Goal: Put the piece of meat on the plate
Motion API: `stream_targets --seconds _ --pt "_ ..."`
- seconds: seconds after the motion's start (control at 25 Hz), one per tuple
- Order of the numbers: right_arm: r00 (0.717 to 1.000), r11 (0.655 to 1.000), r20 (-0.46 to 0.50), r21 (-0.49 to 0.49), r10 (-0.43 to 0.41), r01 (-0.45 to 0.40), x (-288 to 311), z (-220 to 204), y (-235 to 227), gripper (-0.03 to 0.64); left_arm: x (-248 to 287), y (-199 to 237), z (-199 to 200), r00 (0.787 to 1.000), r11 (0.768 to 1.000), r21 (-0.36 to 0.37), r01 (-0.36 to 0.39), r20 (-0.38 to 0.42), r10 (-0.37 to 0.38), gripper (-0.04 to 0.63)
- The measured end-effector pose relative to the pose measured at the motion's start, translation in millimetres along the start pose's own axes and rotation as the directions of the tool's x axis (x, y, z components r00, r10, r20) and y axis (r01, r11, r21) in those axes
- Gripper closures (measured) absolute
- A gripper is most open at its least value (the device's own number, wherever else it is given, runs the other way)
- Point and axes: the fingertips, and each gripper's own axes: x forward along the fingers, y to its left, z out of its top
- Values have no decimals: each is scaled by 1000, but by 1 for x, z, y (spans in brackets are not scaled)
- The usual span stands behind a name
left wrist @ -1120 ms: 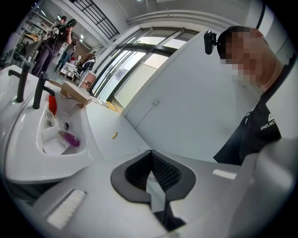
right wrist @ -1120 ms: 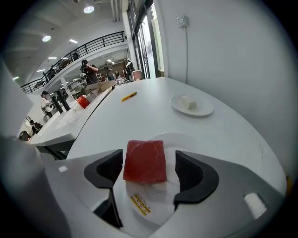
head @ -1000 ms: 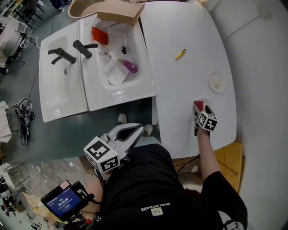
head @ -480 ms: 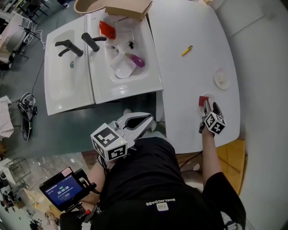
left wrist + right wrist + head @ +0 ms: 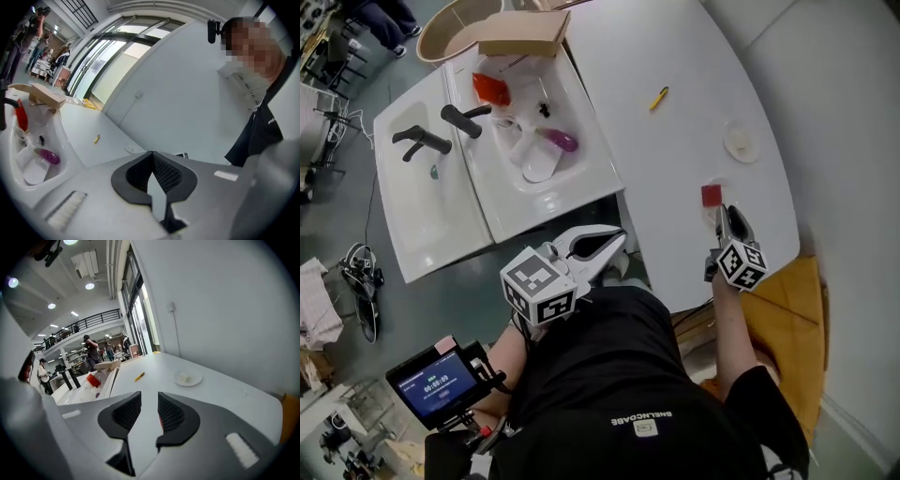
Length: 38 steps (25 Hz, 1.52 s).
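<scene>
Right fingers [image 5: 171, 414], right gripper view: narrowly apart, have just been closing. Bare table [image 5: 154, 376] shows through the gap and nothing spans pad to pad. A red sliver [image 5: 161, 418] sits at the inner edge of one pad; can't tell what it is. The plate [image 5: 197, 379] is ahead on the table with a small pale lump in it. A yellow pen [image 5: 139, 376] lies further left.

Left gripper view: left gripper [image 5: 152, 154] has its tips together, nothing between them. Same pen [image 5: 97, 138] is far out on the table.

Head view: right gripper [image 5: 721, 212] is over the near end of the table [image 5: 675, 141]. The piece of meat [image 5: 711, 195], a red square, shows just ahead of its tips; can't tell whether it touches them or lies flat on the table. It is short of the plate [image 5: 727, 146], clearly apart from it. The pen [image 5: 659, 97] is beyond the plate. Left gripper [image 5: 619, 239] is off the table, close to the person's torso, by the corner of the sink [image 5: 412, 216].
</scene>
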Motion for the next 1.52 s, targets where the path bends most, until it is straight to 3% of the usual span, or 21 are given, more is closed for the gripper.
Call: stream_targets --seconds 0.28,0.64,0.88,1.12,1.32,1.52 --pt "995 993 86 115 -51 41 -2 -7 24 523 34 44 1 987 990 34 137 -89 -133 575" --pt "972 977 187 185 -143 108 -107 10 30 529 62 -18 10 938 946 65 317 -169 -303 575" --pt "946 966 268 230 -182 121 -176 11 46 541 66 -68 1 882 897 86 434 -245 -404 575" --pt "914 964 350 233 -203 125 -226 21 77 554 71 -109 -9 808 833 74 548 -305 -504 575" --pt "901 956 363 250 -239 153 -234 15 95 555 82 -117 -18 750 785 61 616 -349 -562 575" --pt "890 944 364 277 -273 176 -246 4 106 560 85 -124 -29 708 756 47 653 -393 -587 575"
